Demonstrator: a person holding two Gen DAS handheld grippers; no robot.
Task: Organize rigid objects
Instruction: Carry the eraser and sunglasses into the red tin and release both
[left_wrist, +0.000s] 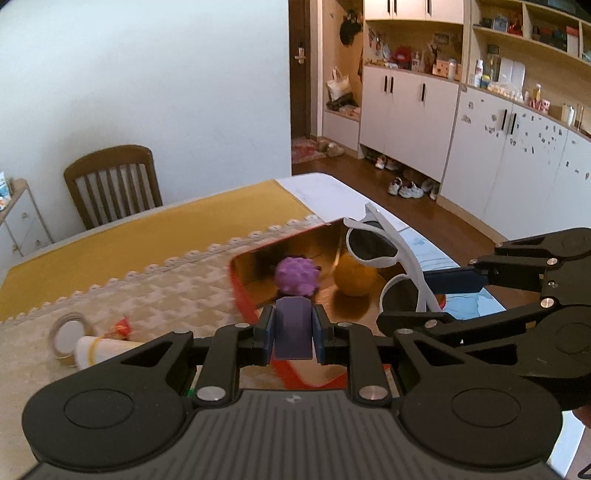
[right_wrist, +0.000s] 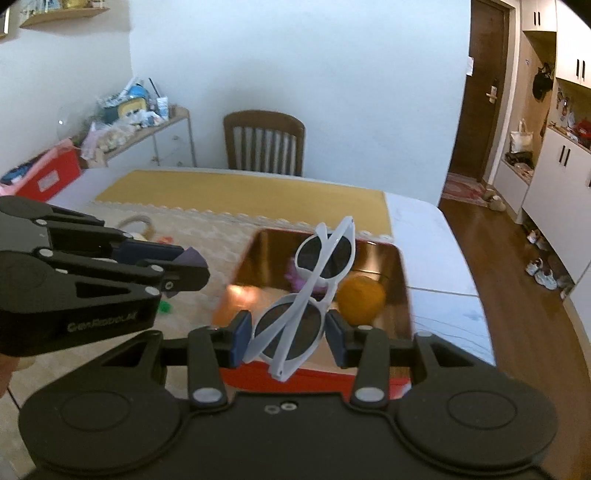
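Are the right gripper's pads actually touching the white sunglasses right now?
Touching. The right wrist view shows the right gripper with both blue pads pressed against the rim of one lens of the white sunglasses, holding them above the red tin.

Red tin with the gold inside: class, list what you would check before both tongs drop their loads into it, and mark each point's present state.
1. Left tongs shut on purple block: ok.
2. Right tongs shut on white sunglasses: ok.
3. Red tin open: ok.
4. Free floor beside orange ball and purple fuzzy toy: ok.
5. Sunglasses lie flat: not ok, tilted.
6. Loads directly above the tin: cannot tell.
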